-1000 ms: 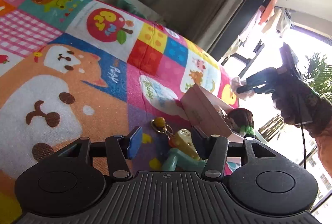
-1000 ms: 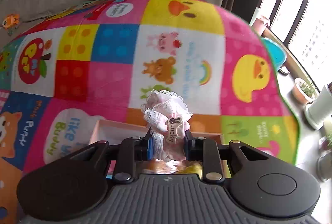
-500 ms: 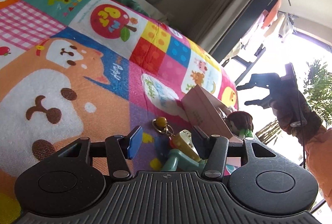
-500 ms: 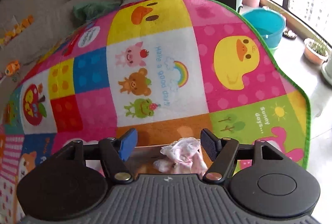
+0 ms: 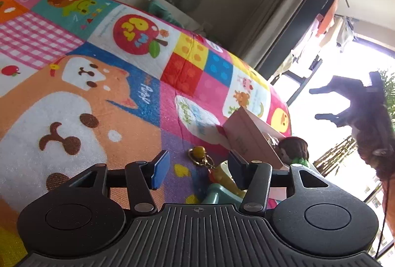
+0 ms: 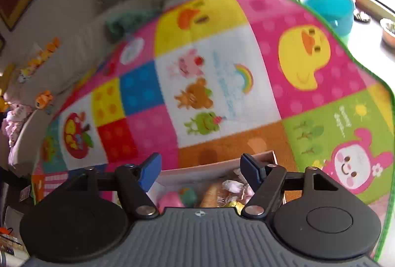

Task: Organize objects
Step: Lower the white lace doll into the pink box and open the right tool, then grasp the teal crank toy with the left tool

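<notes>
A soft, fuzzy cloth play mat printed with bright cartoon animals [image 5: 103, 104] covers the floor. On it sits a matt pink cardboard box [image 5: 249, 138] beside a shiny gold metal keyring with a glossy yellow bead [image 5: 198, 155]. The left gripper [image 5: 197, 165] and right gripper [image 6: 201, 169] are matt black ribbed plastic with smooth blue rubbery pads [image 5: 160, 168] and small bright metal rivets.

A pink cardboard box [image 5: 249, 136] is lying open on the play mat, holding small toys and a white lace piece [image 6: 237, 186]. A brown-haired doll [image 5: 295, 149] is leaning at its edge; a yellow keychain [image 5: 200, 155] is lying just beside it.
</notes>
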Motion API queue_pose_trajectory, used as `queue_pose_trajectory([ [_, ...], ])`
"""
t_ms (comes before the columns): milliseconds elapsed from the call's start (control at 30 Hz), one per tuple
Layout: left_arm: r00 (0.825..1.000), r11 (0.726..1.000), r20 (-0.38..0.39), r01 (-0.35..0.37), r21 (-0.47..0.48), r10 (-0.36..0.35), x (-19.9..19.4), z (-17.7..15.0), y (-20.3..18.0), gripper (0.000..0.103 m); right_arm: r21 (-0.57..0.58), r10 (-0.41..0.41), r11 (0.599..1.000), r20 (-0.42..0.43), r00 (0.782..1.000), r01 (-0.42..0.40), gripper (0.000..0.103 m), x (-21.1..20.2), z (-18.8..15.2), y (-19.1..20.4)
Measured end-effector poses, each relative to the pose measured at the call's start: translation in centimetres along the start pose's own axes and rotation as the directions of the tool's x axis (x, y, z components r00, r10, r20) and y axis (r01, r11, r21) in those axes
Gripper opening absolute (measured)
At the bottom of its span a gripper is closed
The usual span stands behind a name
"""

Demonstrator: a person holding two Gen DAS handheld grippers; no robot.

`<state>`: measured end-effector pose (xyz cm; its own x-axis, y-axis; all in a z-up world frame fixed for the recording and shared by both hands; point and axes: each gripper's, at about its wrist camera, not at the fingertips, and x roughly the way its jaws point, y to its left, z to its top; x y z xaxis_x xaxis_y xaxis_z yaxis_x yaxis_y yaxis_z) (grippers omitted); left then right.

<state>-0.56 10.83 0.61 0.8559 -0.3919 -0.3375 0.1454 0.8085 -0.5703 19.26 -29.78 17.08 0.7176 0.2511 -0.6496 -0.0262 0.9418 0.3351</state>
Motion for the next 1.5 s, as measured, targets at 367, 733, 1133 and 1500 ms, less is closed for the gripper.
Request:
queue_pose_trajectory([
  [367,0.988,0.949,-0.143,-0.016,0.315,0.064,0.3,-0.7,-5.7,0.057,-0.353,0.039,0.935,0.156,0.987,0.019,0.096,-8.6,-17.7,3.8],
  [733,0.957,0.925,-0.244,-0.056,0.375,0.157,3.0,-1.3,-7.9,0.057,-0.241,-0.049,0.968,0.093,0.994,0.070,0.099,-5.3,-27.4,-0.2],
  [1133,0.938,0.901,-0.305,-0.021,0.433,0.168,3.6,-3.0,-9.2,0.053,-0.187,-0.040,0.981,0.074,0.996,0.053,0.103,-4.7,-27.8,-1.1],
  [1500,0.925,0.860,-0.330,0.006,0.511,0.189,4.4,-3.5,-9.8,0.017,-0.219,-0.055,0.973,0.066,0.996,0.068,0.103,-4.5,-28.0,-0.5],
])
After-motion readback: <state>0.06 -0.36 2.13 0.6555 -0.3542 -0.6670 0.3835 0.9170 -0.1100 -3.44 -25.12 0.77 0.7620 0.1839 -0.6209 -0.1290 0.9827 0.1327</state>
